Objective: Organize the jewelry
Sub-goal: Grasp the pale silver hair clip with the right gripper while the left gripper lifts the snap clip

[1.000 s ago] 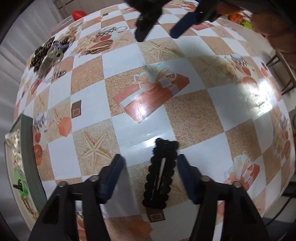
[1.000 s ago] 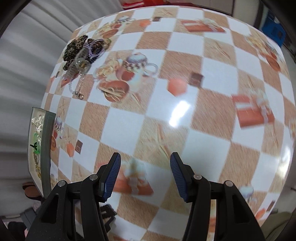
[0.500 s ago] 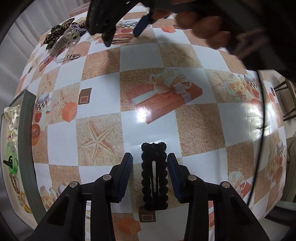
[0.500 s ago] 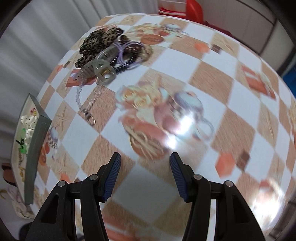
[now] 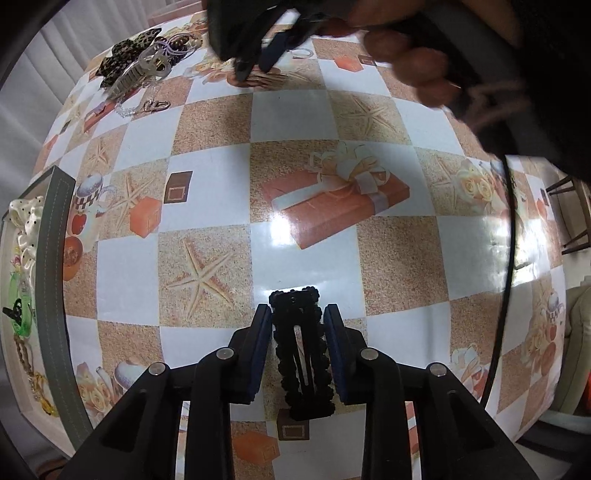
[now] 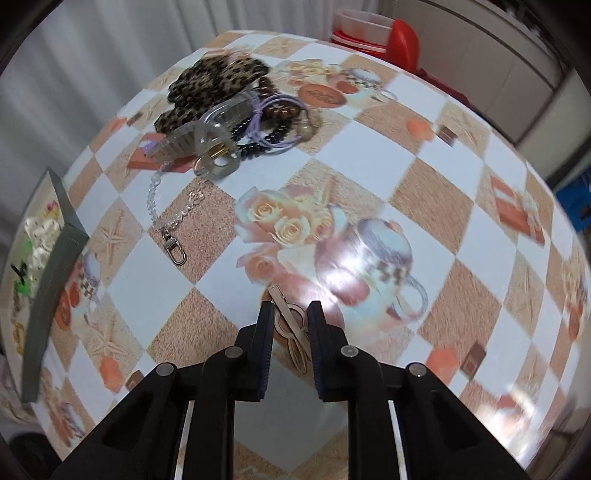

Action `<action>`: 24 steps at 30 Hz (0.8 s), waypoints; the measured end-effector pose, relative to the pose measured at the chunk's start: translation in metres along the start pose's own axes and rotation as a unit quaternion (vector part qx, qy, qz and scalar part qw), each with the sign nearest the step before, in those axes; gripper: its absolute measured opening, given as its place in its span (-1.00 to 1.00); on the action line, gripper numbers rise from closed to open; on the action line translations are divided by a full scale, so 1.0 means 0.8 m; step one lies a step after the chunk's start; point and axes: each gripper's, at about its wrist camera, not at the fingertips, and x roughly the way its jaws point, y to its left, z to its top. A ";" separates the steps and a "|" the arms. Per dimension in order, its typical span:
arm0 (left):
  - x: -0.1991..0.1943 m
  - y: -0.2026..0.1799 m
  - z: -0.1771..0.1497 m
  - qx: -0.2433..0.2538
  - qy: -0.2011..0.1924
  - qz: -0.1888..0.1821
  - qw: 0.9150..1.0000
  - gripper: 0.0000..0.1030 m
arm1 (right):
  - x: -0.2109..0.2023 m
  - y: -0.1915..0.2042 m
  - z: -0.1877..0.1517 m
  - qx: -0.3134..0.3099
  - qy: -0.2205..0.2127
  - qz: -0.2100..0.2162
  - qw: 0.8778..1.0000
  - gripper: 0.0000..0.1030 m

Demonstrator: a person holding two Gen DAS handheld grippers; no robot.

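Here, black hair clip lies between left claw's closing jaws.

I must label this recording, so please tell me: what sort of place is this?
Probably a home dining or kitchen table: a printed checkered tablecloth, hair accessories piled on it, and a red-lidded container behind.

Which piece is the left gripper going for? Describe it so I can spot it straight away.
On the checkered tablecloth, look at the near edge, away from the tangled pile of accessories at the far corner. Between the closing jaws of the left gripper lies a hair clip. It alone is all black, a long snap clip with a bumpy beaded border.
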 end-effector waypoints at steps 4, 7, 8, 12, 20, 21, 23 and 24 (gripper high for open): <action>-0.003 0.018 0.002 -0.039 0.008 -0.028 0.999 -0.32 | -0.017 -0.025 -0.024 0.066 0.006 0.041 0.997 -0.61; -0.009 0.036 0.003 -0.069 0.011 -0.049 0.996 -0.32 | -0.033 -0.038 -0.052 0.097 0.016 0.056 0.994 -0.61; -0.011 0.041 0.003 -0.078 0.011 -0.054 0.995 -0.32 | -0.038 -0.042 -0.062 0.106 0.020 0.061 0.992 -0.61; -0.021 0.061 0.005 -0.103 0.012 -0.066 0.992 -0.32 | -0.054 -0.051 -0.103 0.139 0.035 0.079 0.987 -0.61; -0.052 0.064 0.008 -0.104 0.005 -0.058 0.993 -0.35 | -0.082 -0.046 -0.170 0.182 0.059 0.108 0.975 -0.61; -0.055 0.066 0.008 -0.104 0.003 -0.057 0.993 -0.35 | -0.085 -0.045 -0.177 0.186 0.061 0.111 0.974 -0.61; -0.059 0.068 0.010 -0.106 0.001 -0.058 0.993 -0.35 | -0.090 -0.041 -0.188 0.192 0.063 0.114 0.973 -0.61; -0.060 0.065 0.012 -0.106 0.000 -0.058 0.993 -0.35 | -0.093 -0.039 -0.194 0.197 0.064 0.116 0.972 -0.61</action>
